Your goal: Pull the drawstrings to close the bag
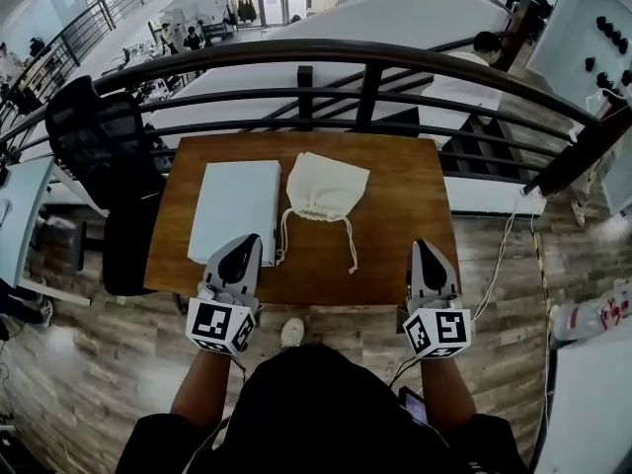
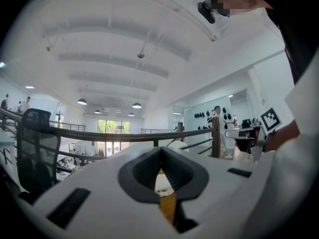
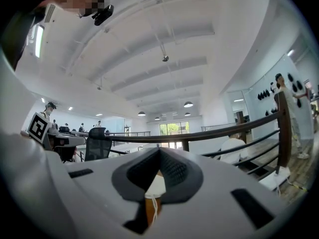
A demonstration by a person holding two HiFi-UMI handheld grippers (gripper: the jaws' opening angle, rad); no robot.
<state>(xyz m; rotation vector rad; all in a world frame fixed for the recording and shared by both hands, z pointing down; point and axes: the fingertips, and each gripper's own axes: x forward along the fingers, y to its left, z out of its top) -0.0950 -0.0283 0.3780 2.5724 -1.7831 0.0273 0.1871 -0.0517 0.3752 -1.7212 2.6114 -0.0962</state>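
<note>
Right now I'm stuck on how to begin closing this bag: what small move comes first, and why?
Probably open the left gripper and reach for the drawstring beside it: it and the right gripper are shut and empty, and the drawstring bag lies untouched.

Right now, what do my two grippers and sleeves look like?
The left gripper and right gripper match: white tapered shells with black teardrop insets and dark grey jaw linings, each ending in a white cube printed with black square markers. The person wears a black top.
</note>
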